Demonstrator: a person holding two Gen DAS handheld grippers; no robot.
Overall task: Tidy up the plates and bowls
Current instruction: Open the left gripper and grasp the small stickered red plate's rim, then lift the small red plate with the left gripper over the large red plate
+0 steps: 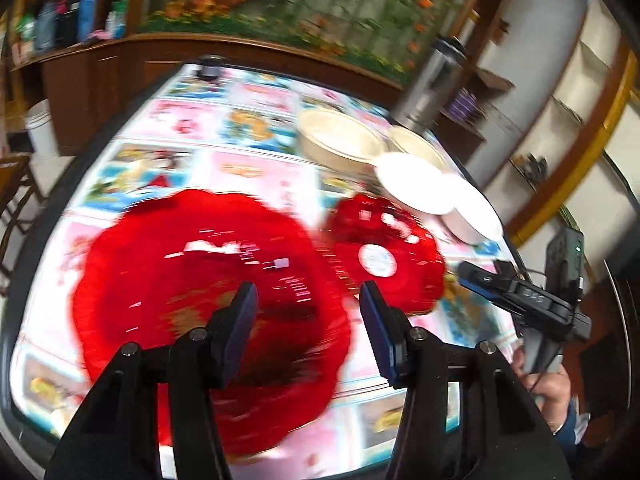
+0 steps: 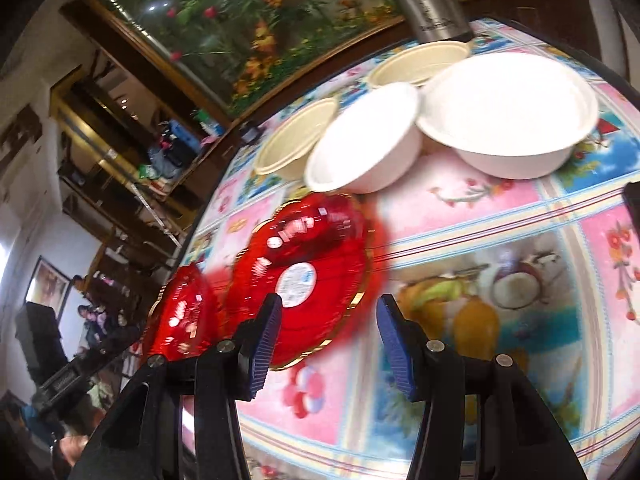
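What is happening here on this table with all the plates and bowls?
A person holds a gripper in each hand over a table with a colourful cloth. Both the left gripper and the right gripper are open and hold nothing. Two red plates lie apart: a large red plate and a smaller red plate with a sticker. Behind them stand two white bowls and two cream bowls, not yet stacked.

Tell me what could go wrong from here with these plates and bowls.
1. The white bowls crowd the cream bowls beside the steel flask; reaching in could knock one over.
2. Both views are blurred, so aiming the open right gripper at the red plate with the round label may miss its thin rim.
3. The big red plate under the open left gripper looks glossy and could slip.
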